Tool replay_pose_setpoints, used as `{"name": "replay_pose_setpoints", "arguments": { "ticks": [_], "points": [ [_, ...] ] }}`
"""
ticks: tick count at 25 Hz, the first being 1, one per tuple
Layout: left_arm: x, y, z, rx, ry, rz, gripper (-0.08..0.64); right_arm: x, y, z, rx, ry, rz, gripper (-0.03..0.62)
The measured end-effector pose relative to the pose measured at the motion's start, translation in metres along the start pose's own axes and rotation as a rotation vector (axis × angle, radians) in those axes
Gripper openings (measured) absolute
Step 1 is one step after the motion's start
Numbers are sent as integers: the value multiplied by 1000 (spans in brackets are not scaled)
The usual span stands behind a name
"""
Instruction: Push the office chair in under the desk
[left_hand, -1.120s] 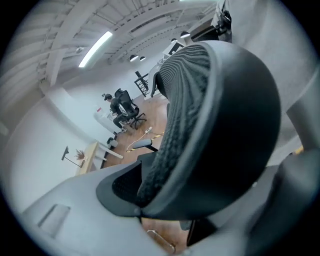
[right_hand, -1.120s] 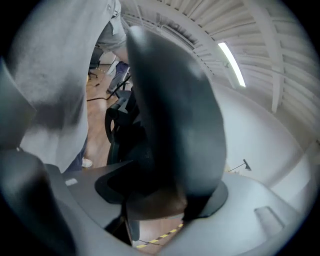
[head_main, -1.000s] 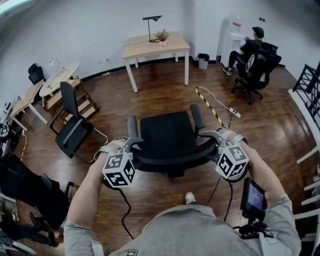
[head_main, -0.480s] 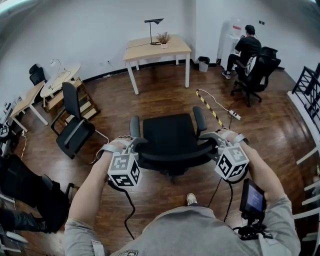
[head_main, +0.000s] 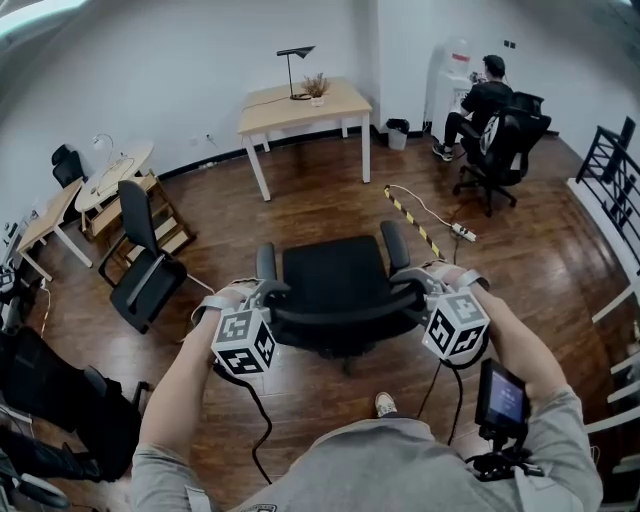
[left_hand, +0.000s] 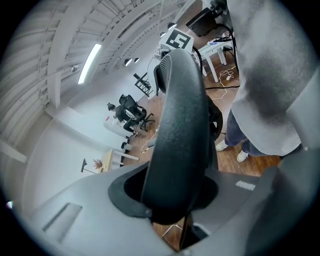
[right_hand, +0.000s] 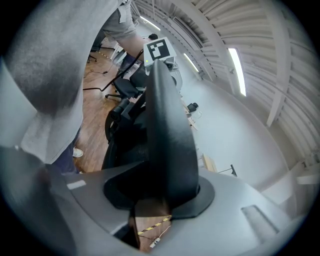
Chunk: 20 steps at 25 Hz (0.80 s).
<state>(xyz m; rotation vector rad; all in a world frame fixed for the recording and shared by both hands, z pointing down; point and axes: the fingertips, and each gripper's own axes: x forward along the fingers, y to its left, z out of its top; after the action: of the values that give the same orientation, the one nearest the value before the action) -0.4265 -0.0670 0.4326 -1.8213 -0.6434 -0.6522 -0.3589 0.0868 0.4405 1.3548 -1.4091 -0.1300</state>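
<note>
The black office chair with armrests (head_main: 335, 270) stands on the dark wooden floor (head_main: 310, 200), near the person and well apart from the light wooden worktop on white legs (head_main: 300, 104) at the far wall. The left gripper (head_main: 266, 291) and the right gripper (head_main: 414, 283) have just been closing. Each now clenches the curved top rim of the backrest (head_main: 345, 312), one at its left end and one at its right, with the rim pinched between the jaws.

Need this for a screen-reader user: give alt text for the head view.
Seen from above, a person clamps the left gripper and right gripper, jaws just closed, on the backrest of a black office chair; a wooden desk stands across the floor.
</note>
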Motion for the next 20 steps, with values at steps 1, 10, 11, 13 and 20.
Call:
{"name": "replay_pose_setpoints", "arguments": {
  "ticks": [1,10,11,13,20],
  "points": [
    [0,0,0,-4,-2,-2,118,0,0,0,2,-2,1,143],
    [1,-2,-5,-34,-18,-17,118,4,5,5,14,-31,16,143],
    [3,-2,-5,-35,-18,-17,120,5,5,4,15,-34,16,143],
    [8,4,-3,-38,-17,-14,120,7,-1,-2,18,-34,13,143],
    [23,28,1,-47,-10,-2,120,12,-23,-20,21,-29,3,143]
  ]
}}
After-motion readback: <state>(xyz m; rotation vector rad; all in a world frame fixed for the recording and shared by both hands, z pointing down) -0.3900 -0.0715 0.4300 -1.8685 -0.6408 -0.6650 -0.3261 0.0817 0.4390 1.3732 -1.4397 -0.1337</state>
